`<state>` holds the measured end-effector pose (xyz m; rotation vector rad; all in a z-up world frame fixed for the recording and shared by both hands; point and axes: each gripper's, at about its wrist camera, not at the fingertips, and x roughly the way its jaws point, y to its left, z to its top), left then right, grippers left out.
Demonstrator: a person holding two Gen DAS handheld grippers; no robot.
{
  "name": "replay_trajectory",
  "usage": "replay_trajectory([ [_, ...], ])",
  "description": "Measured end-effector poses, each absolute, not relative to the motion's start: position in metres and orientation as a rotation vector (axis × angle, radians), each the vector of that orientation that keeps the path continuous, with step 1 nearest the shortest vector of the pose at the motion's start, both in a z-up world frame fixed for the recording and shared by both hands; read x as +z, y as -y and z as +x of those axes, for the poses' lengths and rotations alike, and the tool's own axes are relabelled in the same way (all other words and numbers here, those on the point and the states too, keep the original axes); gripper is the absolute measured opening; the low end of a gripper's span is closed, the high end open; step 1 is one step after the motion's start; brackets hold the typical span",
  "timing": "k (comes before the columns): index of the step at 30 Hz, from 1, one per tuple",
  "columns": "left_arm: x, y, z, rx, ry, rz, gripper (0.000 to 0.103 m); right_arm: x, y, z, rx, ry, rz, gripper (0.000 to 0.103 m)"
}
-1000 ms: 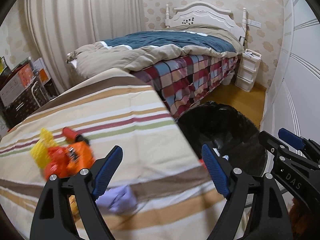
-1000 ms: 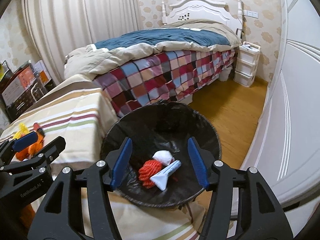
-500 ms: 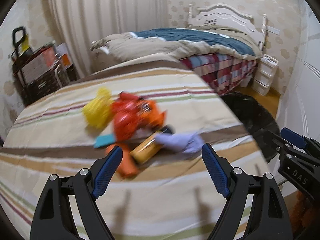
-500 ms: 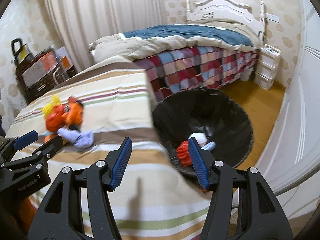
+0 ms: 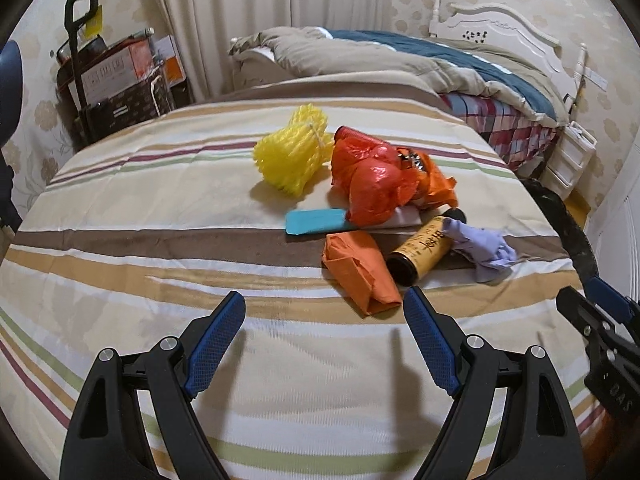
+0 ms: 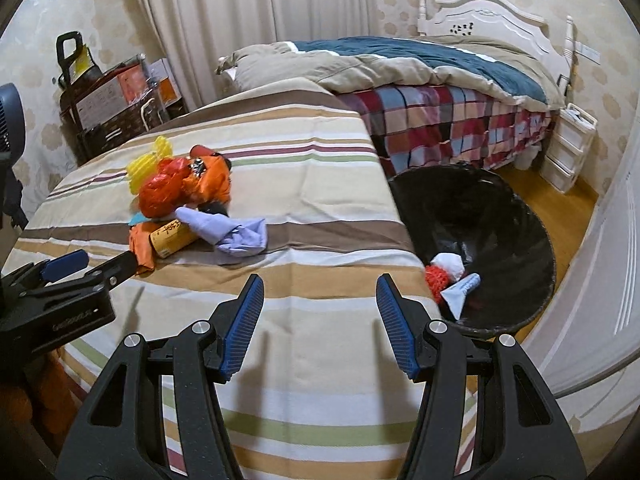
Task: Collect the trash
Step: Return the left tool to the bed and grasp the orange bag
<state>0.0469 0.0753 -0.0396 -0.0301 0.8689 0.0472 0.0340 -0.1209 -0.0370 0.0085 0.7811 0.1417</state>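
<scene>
A pile of trash lies on the striped cloth (image 5: 160, 216): yellow foam net (image 5: 294, 156), red-orange plastic bags (image 5: 384, 184), teal card (image 5: 316, 222), folded orange paper (image 5: 358, 270), yellow-black tube (image 5: 424, 250), lilac glove (image 5: 480, 248). My left gripper (image 5: 324, 338) is open and empty, just short of the orange paper. My right gripper (image 6: 320, 320) is open and empty over the cloth, with the pile (image 6: 184, 192) to its left. The black-lined bin (image 6: 480, 240) to its right holds a red net, white wad and pale wrapper.
A bed (image 6: 420, 76) with checked cover stands behind. White drawers (image 6: 568, 152) sit at the far right, a white door (image 6: 600, 260) beside the bin. A loaded cart (image 5: 116, 80) stands at the back left.
Both grippers have swung left, away from the bin and toward the trash pile. The pile now sits in front of the left gripper. Both stay open and empty.
</scene>
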Motion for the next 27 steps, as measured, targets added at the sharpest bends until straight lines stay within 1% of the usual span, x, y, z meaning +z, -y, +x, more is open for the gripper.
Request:
replay_trajectory([
  [9, -0.045, -0.08, 0.063, 0.05, -0.9, -0.047, 0.08, -0.038, 0.115, 0.04, 0.158, -0.793, 0.008, 0.057],
  [10, -0.045, -0.081, 0.063, 0.041, -0.904, -0.054, 0.078, -0.039, 0.116, 0.041, 0.159, -0.794, 0.008, 0.057],
  [11, -0.046, -0.082, 0.064, 0.023, -0.91, -0.061, 0.069, -0.039, 0.115, 0.042, 0.162, -0.795, 0.006, 0.057],
  [12, -0.047, -0.083, 0.064, 0.004, -0.916, -0.071, 0.065, -0.039, 0.114, 0.043, 0.163, -0.796, 0.005, 0.057],
  [13, -0.046, -0.084, 0.064, -0.013, -0.916, -0.083, 0.063, -0.039, 0.113, 0.044, 0.166, -0.796, 0.004, 0.057],
  [15, -0.046, -0.083, 0.062, -0.032, -0.91, -0.08, 0.05, -0.039, 0.111, 0.044, 0.17, -0.798, 0.002, 0.057],
  [16, -0.045, -0.082, 0.06, -0.047, -0.906, -0.079, 0.046, -0.039, 0.11, 0.045, 0.172, -0.799, 0.001, 0.057],
  [17, -0.045, -0.082, 0.058, -0.062, -0.902, -0.08, 0.037, -0.039, 0.11, 0.045, 0.174, -0.799, 0.0, 0.057],
  [18, -0.044, -0.08, 0.058, -0.074, -0.9, -0.083, 0.033, -0.039, 0.109, 0.046, 0.177, -0.799, -0.002, 0.057],
  [21, -0.043, -0.079, 0.054, -0.078, -0.893, -0.069, 0.03, -0.038, 0.104, 0.045, 0.187, -0.797, -0.007, 0.057],
  [27, -0.04, -0.086, 0.047, -0.061, -0.871, -0.059, 0.029, -0.037, 0.088, 0.049, 0.223, -0.8, -0.027, 0.057],
])
